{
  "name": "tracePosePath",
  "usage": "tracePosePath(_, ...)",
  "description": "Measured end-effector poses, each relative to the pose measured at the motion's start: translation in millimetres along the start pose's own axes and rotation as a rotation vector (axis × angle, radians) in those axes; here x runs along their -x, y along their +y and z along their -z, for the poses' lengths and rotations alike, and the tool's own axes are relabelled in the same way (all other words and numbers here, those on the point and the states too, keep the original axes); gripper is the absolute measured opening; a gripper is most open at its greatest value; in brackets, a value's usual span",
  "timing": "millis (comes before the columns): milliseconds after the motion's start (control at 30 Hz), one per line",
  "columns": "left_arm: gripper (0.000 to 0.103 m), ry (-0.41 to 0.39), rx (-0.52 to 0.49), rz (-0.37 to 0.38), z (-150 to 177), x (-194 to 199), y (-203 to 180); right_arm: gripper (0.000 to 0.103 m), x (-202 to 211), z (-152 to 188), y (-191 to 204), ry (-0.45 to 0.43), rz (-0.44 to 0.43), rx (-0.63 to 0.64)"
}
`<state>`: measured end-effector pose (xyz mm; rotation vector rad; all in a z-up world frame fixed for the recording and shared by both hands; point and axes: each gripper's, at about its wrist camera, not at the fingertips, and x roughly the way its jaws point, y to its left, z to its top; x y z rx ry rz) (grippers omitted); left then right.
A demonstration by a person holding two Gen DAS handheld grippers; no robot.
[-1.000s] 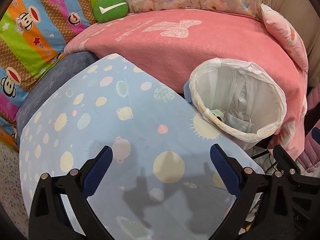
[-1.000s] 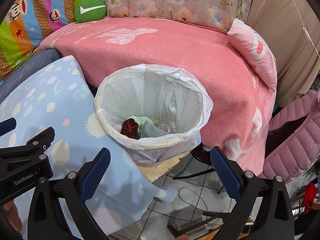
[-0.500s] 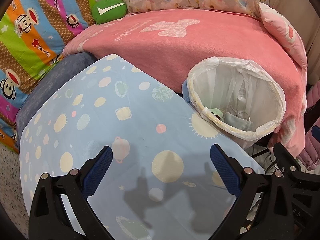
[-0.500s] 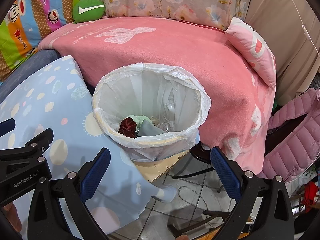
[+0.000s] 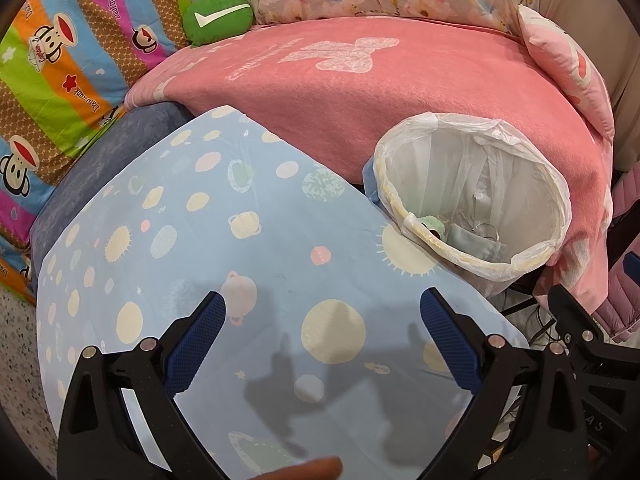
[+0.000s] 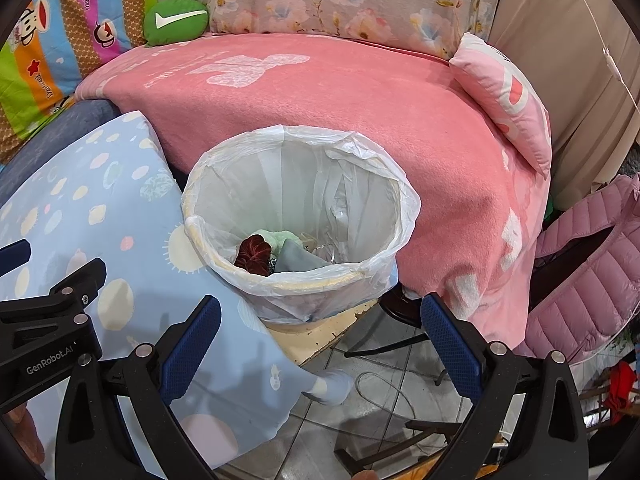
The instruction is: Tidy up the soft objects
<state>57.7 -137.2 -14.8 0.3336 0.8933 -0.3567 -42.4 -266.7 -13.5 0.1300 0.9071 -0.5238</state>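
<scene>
Both grippers, left (image 5: pixel 320 336) and right (image 6: pixel 320 336), hover with jaws spread and empty, ready to grasp near the lined bin (image 6: pixel 298 216).

"GenRobot.AI" in grey letters on the black plastic left gripper (image 6: pixel 52 364). "Paul Frank" again and again in small letters on the bright striped monkey-face cloth (image 5: pixel 60 68). A white tick sign on the round green soft cushion (image 5: pixel 218 18).
</scene>
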Motion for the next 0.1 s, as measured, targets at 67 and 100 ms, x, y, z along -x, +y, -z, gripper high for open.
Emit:
tracePosePath(67, 0.094, 0.003, -0.006, 0.004, 0.3, -1.2, -0.4, 0.096, 0.0, 0.2, 0.1, 0.001, 0.002, 0.001)
tracePosePath(100, 0.094, 0.003, -0.007, 0.005, 0.5, -1.5, -0.3, 0.096, 0.0, 0.0, -0.2, 0.001, 0.0, 0.001)
